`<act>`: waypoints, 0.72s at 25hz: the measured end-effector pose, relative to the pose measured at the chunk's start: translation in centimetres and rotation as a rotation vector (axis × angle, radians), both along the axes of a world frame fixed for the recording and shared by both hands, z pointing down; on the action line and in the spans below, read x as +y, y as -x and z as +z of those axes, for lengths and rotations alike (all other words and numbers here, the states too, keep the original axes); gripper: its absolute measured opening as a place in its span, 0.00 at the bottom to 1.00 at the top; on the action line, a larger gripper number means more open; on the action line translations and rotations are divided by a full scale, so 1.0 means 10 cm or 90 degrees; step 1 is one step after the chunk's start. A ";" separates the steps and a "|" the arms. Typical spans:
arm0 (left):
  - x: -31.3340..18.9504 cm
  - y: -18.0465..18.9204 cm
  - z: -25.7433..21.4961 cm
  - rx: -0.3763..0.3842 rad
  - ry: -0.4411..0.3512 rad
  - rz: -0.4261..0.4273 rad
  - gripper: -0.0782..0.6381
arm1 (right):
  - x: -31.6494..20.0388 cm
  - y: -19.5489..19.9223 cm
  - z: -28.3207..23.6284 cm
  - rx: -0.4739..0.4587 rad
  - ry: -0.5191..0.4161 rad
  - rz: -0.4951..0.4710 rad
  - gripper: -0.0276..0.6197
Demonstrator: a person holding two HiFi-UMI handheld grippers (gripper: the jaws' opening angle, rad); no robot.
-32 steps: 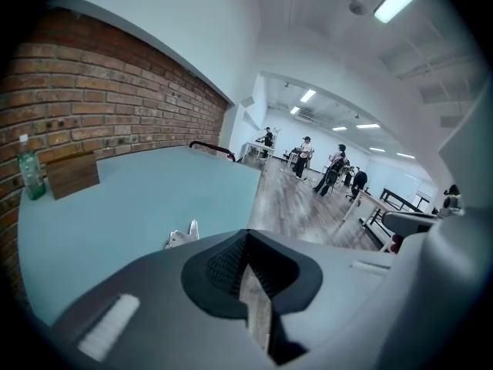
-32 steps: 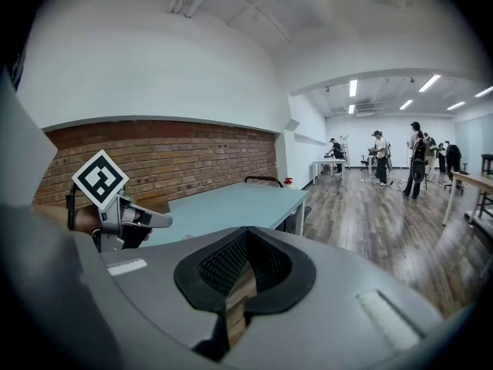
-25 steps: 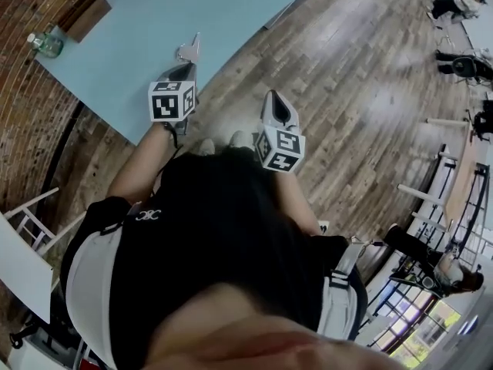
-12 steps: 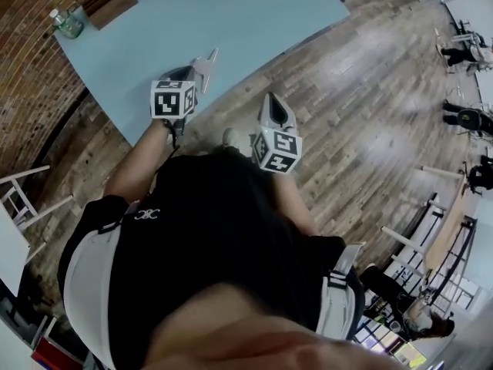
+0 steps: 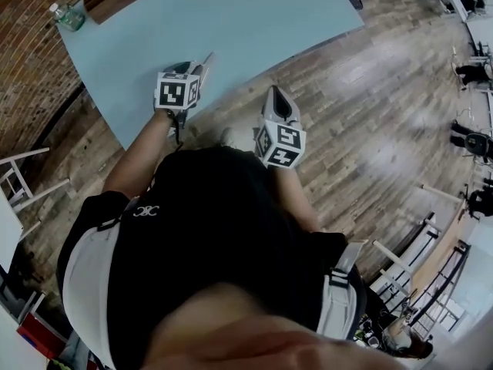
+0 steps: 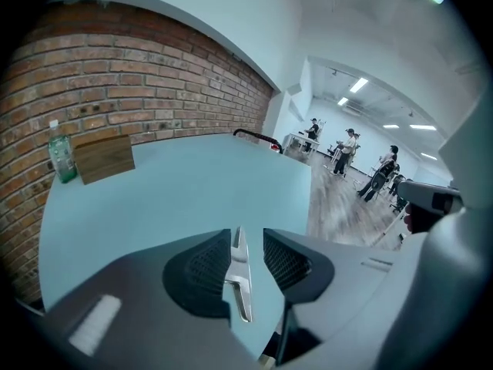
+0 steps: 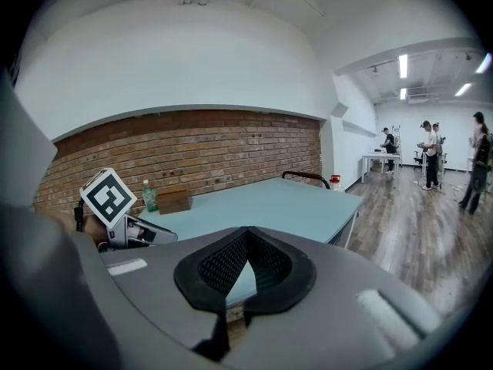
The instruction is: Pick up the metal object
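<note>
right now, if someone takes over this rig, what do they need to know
Left gripper: its jaws have just been opening and now stand apart. The metal object is between them, unclamped.
Right gripper: shut, empty.
Metal object: over the near edge of the light blue table; I cannot tell whether it rests on it.
Done: no grip holds now.
Left: probably close the left jaws on the object and lift.

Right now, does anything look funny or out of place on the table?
Nothing is spilled or broken. One thing looks odd: the metal object sits loose between the left gripper's jaws, which have just been opening, close to the table's near edge. The jaws aren't squeezing it, so it might slip or tip.
</note>
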State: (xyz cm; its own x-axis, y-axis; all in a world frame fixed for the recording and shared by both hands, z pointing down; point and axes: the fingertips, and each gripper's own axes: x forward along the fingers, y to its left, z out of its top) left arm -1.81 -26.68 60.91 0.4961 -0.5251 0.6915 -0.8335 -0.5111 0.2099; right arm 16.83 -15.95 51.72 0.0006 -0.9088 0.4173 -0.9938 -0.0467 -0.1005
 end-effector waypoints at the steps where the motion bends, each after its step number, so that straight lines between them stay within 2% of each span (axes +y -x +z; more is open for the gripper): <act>1: -0.02 -0.03 0.02 -0.004 0.002 -0.002 0.29 | -0.04 -0.03 0.02 -0.002 0.003 -0.005 0.06; 6: -0.16 -0.12 0.16 -0.028 0.007 -0.016 0.31 | -0.18 -0.10 0.07 -0.002 0.005 -0.028 0.06; 13: -0.40 -0.14 0.37 -0.047 0.031 -0.064 0.31 | -0.32 -0.35 0.22 -0.010 0.036 -0.038 0.06; 18: -0.44 -0.19 0.54 -0.055 0.060 -0.064 0.31 | -0.37 -0.44 0.29 -0.012 0.051 -0.042 0.06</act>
